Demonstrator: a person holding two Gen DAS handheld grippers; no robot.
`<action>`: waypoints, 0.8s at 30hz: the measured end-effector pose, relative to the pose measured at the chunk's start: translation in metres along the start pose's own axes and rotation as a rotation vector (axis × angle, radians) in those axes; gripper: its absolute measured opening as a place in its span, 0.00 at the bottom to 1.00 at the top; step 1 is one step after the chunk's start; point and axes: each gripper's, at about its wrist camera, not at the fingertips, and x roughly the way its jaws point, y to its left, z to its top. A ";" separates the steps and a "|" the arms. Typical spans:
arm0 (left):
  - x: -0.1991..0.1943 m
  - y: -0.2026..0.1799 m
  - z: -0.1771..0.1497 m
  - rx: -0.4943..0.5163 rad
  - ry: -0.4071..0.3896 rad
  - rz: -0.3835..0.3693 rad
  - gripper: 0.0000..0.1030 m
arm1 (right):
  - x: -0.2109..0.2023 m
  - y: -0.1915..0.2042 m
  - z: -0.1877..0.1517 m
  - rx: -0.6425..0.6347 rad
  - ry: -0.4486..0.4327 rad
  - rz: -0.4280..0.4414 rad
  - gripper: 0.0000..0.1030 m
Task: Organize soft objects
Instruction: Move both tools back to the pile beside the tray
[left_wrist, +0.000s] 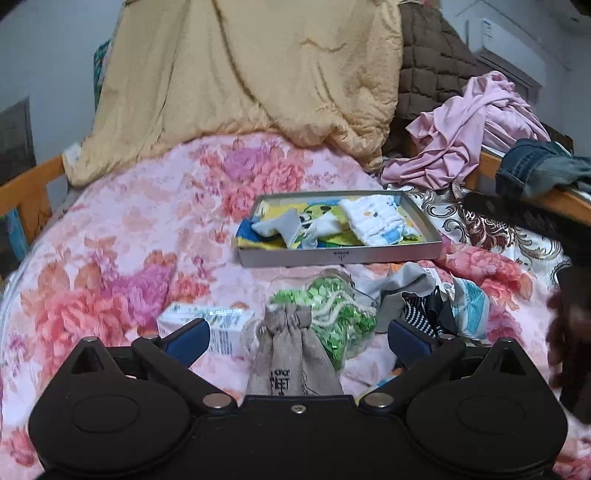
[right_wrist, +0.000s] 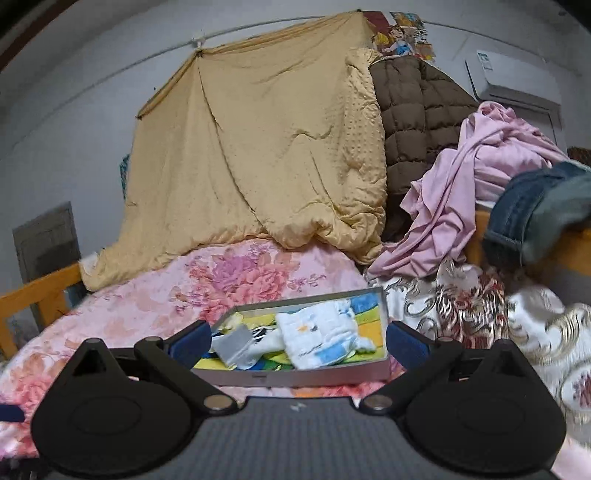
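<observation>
One grey drawstring pouch (left_wrist: 293, 354) lay on the floral bedspread (left_wrist: 122, 236) straight ahead of the left tongs (left_wrist: 295, 334), its long axis running toward the camera and its gathered neck pointing away, toward the tray. Both blue pads (left_wrist: 188, 338) stood wide apart either side of the pouch, gripping nothing. Touching the pouch on its right was one clear bag of green pieces (left_wrist: 334, 314) with a pale cord across it. One small white carton (left_wrist: 207, 325) lay just left of the pouch, partly behind the left pad. To the right sat a loose heap of small cloths (left_wrist: 424, 299), grey, striped and pale blue; their number could not be told.

One shallow grey tray (left_wrist: 340, 254) rested on the bed beyond these, its long side across the view. Inside it lay one folded white printed cloth (left_wrist: 373, 221) on the right and one grey-and-white sock-like piece (left_wrist: 280, 227) on the left, both on a yellow, green and blue cartoon cloth lining the bottom.

Seen from the right wrist, the right tongs (right_wrist: 299, 343) hung open and empty just before the same tray (right_wrist: 295, 374), the white cloth (right_wrist: 321, 338) between its pads.

Farther back, one yellow quilt (right_wrist: 258, 147) was draped against the wall, one brown quilted coat (right_wrist: 417, 118) beside it, then one pink garment (right_wrist: 476, 184) and one pair of jeans (right_wrist: 524, 206) on the wooden bed rail.
</observation>
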 end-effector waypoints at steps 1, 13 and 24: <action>0.002 -0.001 -0.002 0.010 0.004 0.001 0.99 | 0.006 0.001 0.003 -0.002 0.011 -0.006 1.00; 0.046 0.011 -0.020 -0.052 0.083 0.003 0.99 | 0.006 -0.007 -0.013 0.054 0.065 0.066 1.00; 0.085 0.013 -0.037 -0.081 0.171 -0.039 0.97 | 0.027 0.004 -0.032 -0.052 0.109 0.044 1.00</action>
